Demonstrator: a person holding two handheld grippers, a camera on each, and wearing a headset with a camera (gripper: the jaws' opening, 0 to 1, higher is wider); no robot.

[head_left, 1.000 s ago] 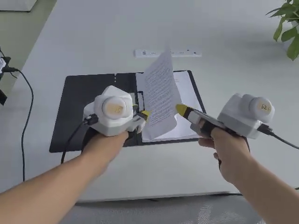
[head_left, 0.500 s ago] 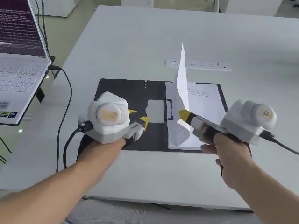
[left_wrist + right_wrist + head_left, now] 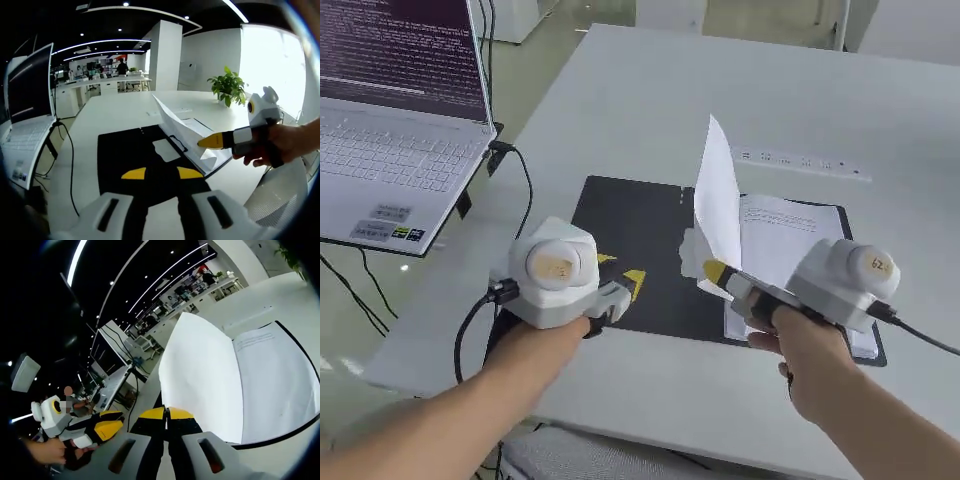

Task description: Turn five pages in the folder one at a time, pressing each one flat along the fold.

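A black folder (image 3: 620, 235) lies open on the white table, its stack of printed pages (image 3: 790, 225) on the right half. One white page (image 3: 718, 195) stands nearly upright above the fold. My right gripper (image 3: 713, 270) is shut on that page's lower edge; in the right gripper view the page (image 3: 200, 375) rises just behind the closed yellow tips of my right gripper (image 3: 167, 414). My left gripper (image 3: 620, 272) hovers open over the folder's bare left cover, left of the page. In the left gripper view, my left gripper (image 3: 161, 173) has its tips spread, with the page (image 3: 175, 125) beyond.
An open laptop (image 3: 400, 130) sits left of the table, with a black cable (image 3: 525, 190) trailing from it. A white power strip (image 3: 800, 160) lies behind the folder. A potted plant (image 3: 227, 90) stands far right. The table's front edge runs just below my hands.
The page has swung from leaning right to standing upright over the fold, still in my right gripper. My left gripper has drawn away from the page to the left. The head camera has shifted.
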